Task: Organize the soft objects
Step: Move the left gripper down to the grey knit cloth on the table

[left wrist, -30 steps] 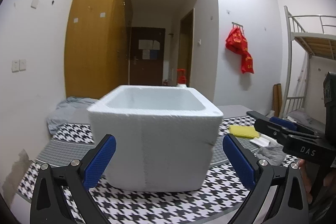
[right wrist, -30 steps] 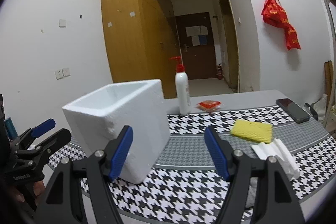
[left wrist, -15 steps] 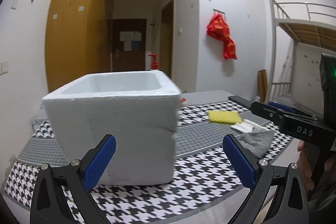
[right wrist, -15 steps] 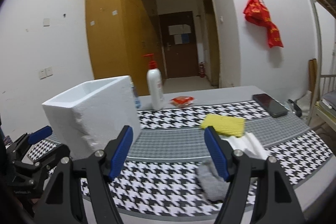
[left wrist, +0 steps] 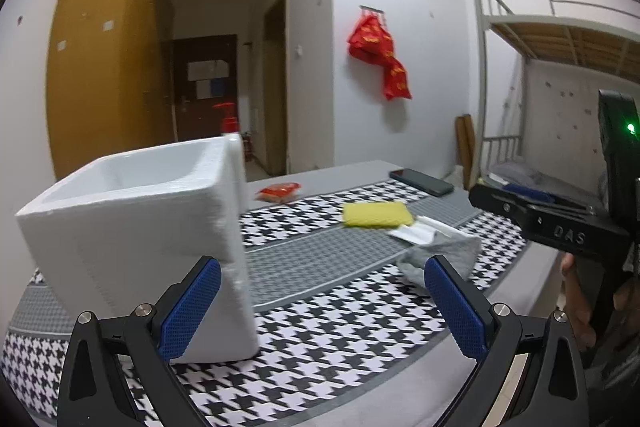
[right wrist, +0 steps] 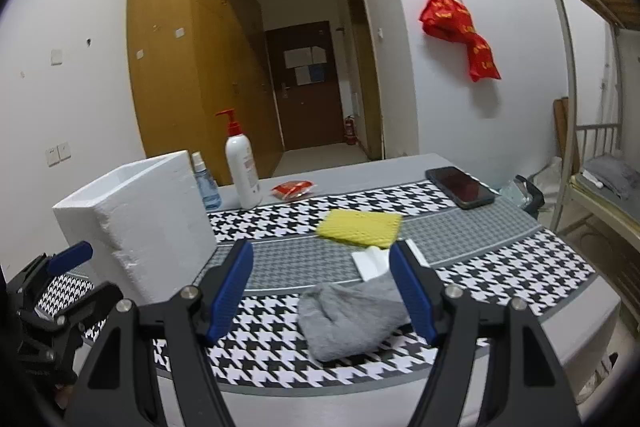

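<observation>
while the right tool (right wrist: 322,291) hung spread and empty before the grey cloth (right wrist: 352,319) at lower centre, the left tool (left wrist: 320,307) gaped beside the foam box (left wrist: 136,247).

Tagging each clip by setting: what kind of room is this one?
Most likely a dormitory room: a metal bunk bed along one wall, a tall wooden wardrobe, and a short hallway to a dark entrance door.

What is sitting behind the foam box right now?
Behind the foam box stand a small blue spray bottle and a white pump bottle. The box hides the spray bottle's lower edge.
</observation>
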